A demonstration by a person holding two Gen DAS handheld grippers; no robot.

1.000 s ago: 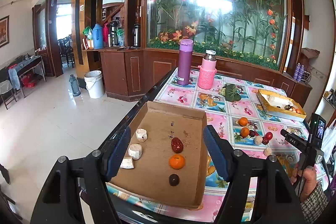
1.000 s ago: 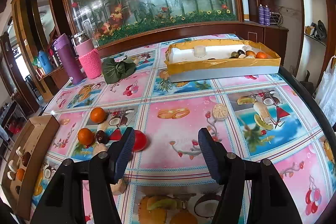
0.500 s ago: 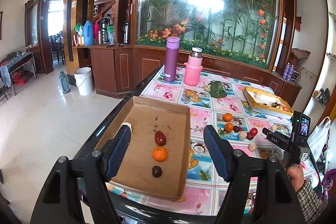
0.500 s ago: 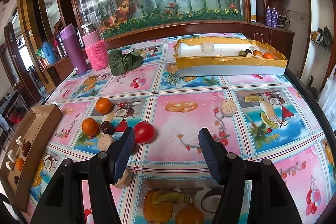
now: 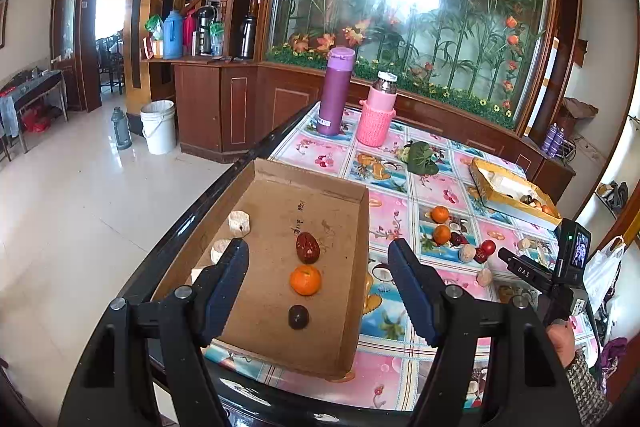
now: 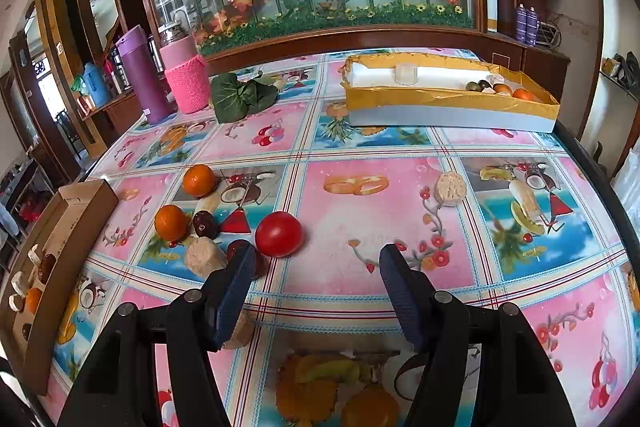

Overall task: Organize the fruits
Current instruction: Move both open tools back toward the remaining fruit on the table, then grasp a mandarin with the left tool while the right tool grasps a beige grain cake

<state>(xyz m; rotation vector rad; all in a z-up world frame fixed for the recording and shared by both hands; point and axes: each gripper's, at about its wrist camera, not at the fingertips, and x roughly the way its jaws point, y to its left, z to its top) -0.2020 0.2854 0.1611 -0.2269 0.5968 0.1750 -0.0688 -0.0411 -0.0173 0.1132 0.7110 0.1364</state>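
Note:
My left gripper (image 5: 318,263) is open and empty above a brown cardboard tray (image 5: 352,307). In the tray lie a red date (image 5: 307,247), an orange (image 5: 305,279), a dark fruit (image 5: 299,316) and pale round pieces (image 5: 239,223). My right gripper (image 6: 316,267) is open and empty, low over the table just behind a red tomato (image 6: 279,233). Left of it lie two oranges (image 6: 199,180), a dark date (image 6: 205,224) and a pale round piece (image 6: 205,255). Another pale piece (image 6: 451,187) lies to the right.
A yellow-lined box (image 6: 448,107) with a few fruits stands at the back right. A purple flask (image 6: 144,75), a pink-sleeved bottle (image 6: 185,75) and green leaves (image 6: 240,97) stand at the back left. The cardboard tray (image 6: 52,247) is at the table's left edge.
My left gripper has come nearer and lower over the cardboard tray. My right gripper has moved forward and lower towards the tomato and the loose fruits. Both stayed open.

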